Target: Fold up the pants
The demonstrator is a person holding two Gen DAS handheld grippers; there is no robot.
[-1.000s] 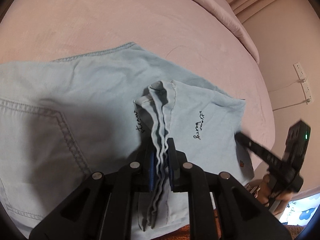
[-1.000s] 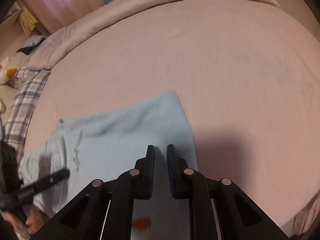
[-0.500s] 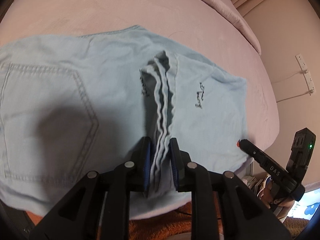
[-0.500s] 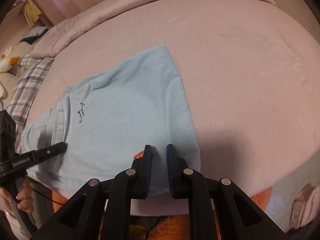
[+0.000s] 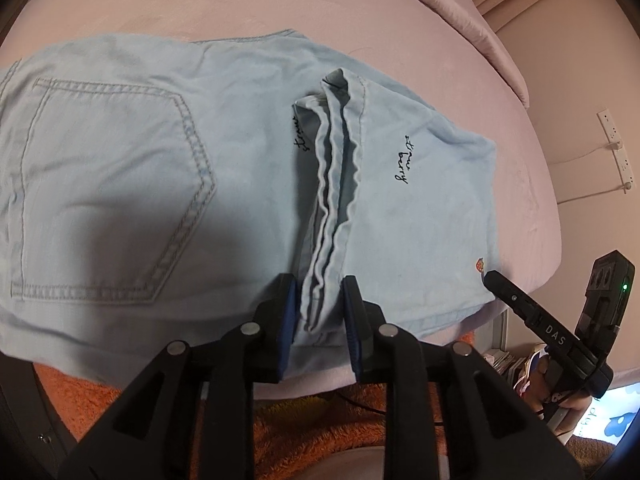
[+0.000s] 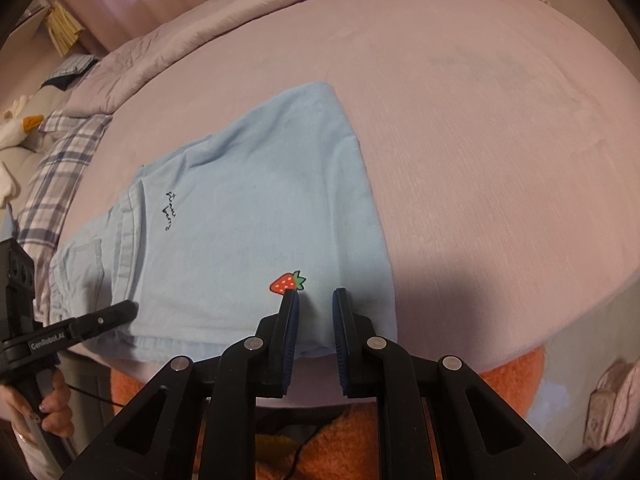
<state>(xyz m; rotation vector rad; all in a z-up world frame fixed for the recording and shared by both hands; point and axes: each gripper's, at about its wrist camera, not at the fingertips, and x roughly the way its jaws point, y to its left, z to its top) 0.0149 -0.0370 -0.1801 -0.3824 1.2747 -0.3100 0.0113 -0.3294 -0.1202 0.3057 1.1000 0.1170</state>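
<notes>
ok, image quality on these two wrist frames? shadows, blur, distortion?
Left wrist: heavy fisheye bend, black corner vignette; a dark shadow covers the pants near the back pocket; script lettering stays sharp. Right wrist: same barrel warp; a shadow darkens the bed beside the tongs; strawberry patch crisp.

We hold our black left gripper (image 5: 319, 309) and black right gripper (image 6: 314, 312) low, side by side, fingers (image 6: 341, 320) parted.

Folded pants (image 6: 256, 216) lie on the bed (image 6: 480, 140); parted right gripper (image 6: 316, 312) at six o'clock beside the strawberry (image 6: 286, 283).
</notes>
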